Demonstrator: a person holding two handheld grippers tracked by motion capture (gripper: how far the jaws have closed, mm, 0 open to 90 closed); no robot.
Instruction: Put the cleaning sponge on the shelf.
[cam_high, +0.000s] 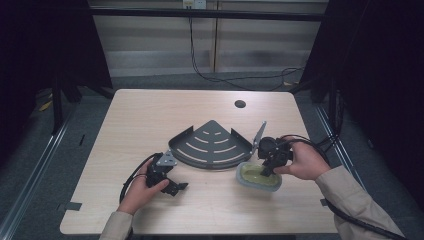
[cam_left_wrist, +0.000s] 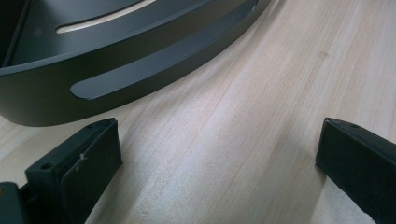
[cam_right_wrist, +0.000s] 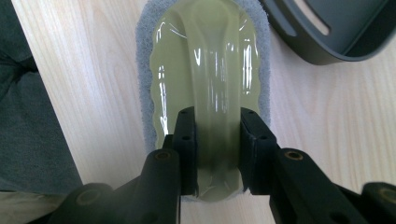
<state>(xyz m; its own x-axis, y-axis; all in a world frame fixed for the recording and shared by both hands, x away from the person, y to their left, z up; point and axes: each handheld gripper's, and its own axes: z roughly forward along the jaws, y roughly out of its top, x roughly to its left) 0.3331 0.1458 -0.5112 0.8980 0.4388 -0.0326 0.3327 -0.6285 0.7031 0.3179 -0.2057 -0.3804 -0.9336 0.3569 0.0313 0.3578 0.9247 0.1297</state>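
High view. A wooden table (cam_high: 150, 115) carries a dark, fan-shaped metal rack (cam_high: 210, 145) near its centre, with a cable hole (cam_high: 240, 104) at about 1 o'clock from it. At 4 o'clock from the rack, near the table's front right, lies a scrubber (cam_high: 257, 176): an olive translucent plastic body on a grey pad. The right gripper (cam_high: 267, 171), held in the person's right hand (cam_high: 305, 162), points down onto the scrubber. At 8 o'clock from the rack the left hand (cam_high: 142, 190) rests on the table with the left gripper (cam_high: 177, 187), which points toward 3 o'clock.

Right gripper view. The right gripper (cam_right_wrist: 217, 140) pinches the scrubber's (cam_right_wrist: 205, 60) raised central handle; both pads press against its sides at the near end. The grey pad shows as a rim around the plastic body. The rack's (cam_right_wrist: 327, 32) curved wall lies at 2 o'clock from the scrubber, just apart from it. Bare table (cam_right_wrist: 93, 93) flanks the scrubber on both sides.

Left gripper view. The left gripper (cam_left_wrist: 219, 154) has its jaws spread wide over bare table (cam_left_wrist: 243, 93), with nothing between them. The rack's (cam_left_wrist: 116, 79) slotted outer wall curves across at 11 o'clock, just beyond the near jaw tip.
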